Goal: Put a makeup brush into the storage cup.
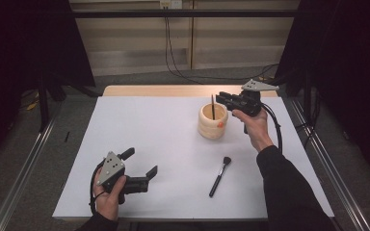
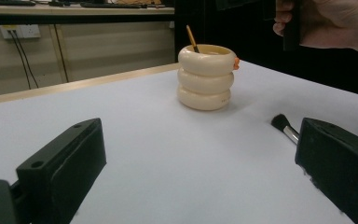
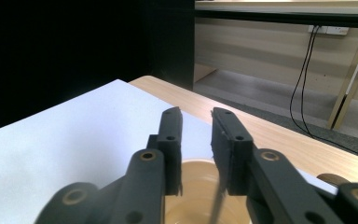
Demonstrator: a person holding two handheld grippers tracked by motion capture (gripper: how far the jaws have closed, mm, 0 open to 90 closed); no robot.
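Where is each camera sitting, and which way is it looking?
High view: above the person's side, looking forward and down on the white table; both forearms show, with the left claw, right claw, ringed cup and brush.
Left gripper view: low on the left claw, facing across the table toward the cup; its two black jaws stand wide apart.
Right gripper view: on the right claw, above the cup, a small gap between its jaws.
Shared: all three see the cup.

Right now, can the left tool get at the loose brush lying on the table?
Probably yes. The left tool has its jaws open and empty, the brush lies flat on bare table beside it, and nothing stands between them.
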